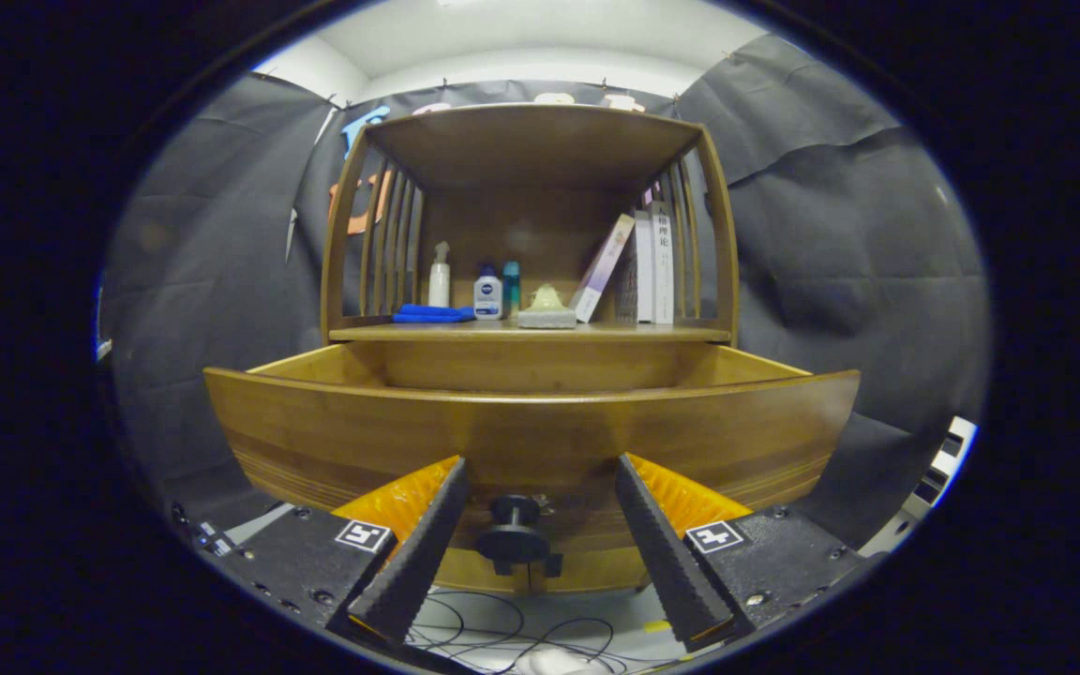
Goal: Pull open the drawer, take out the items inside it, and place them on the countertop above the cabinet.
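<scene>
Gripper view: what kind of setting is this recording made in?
Likely a staged recording booth, not a real home: black cloth hangs behind a lone wooden cabinet, its drawer pulled out, and cables trail on the floor. The open gripper flanks the drawer knob.

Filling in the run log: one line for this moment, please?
stage: drawer pulled out | gripper: open, fingers either side of knob, not touching | drawer contents: hidden | countertop: bottles, cloth, books

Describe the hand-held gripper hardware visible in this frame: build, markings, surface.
The hand-held gripper has two long wedge-shaped fingers with ribbed, sawtooth inner faces, tapering toward the tips. Each finger sits on a flat black mounting block with visible screws, and each block carries a square black-and-white fiducial marker. The fingers stand apart, either side of the drawer knob, not touching it.
</scene>
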Tool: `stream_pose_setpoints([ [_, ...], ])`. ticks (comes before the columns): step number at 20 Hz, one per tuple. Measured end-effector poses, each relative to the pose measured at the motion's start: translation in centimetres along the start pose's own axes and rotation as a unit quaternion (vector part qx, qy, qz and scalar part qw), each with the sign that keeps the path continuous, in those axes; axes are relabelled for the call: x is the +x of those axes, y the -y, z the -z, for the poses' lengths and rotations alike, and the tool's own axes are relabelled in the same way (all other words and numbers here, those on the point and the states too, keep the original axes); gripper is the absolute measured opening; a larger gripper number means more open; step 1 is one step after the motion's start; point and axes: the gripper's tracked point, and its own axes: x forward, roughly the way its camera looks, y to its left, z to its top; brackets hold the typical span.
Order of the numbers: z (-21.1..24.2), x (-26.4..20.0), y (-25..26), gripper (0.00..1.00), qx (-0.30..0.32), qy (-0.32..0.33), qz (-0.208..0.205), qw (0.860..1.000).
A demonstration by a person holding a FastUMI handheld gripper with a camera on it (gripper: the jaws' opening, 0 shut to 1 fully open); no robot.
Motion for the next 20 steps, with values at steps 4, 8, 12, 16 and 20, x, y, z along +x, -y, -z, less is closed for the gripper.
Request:
stream_pose_setpoints([
  [4, -0.1, -0.2, -0.2, 0.99, 0.003, 0.004, -0.004, 1.000],
  [8, -0.2, 0.2, -0.4, 0.99, -0.008, 0.018, -0.001, 1.000],
  [12, -0.3, 1.1, -0.4, 0.99, 0.021, 0.021, -0.014, 0.999],
  [16, -0.6, 2.5, -0.1, 0.98, 0.020, 0.023, -0.019, 0.999],
  [20, -1.0, 4.2, -0.4, 0.98, 0.022, 0.027, -0.019, 0.999],
])
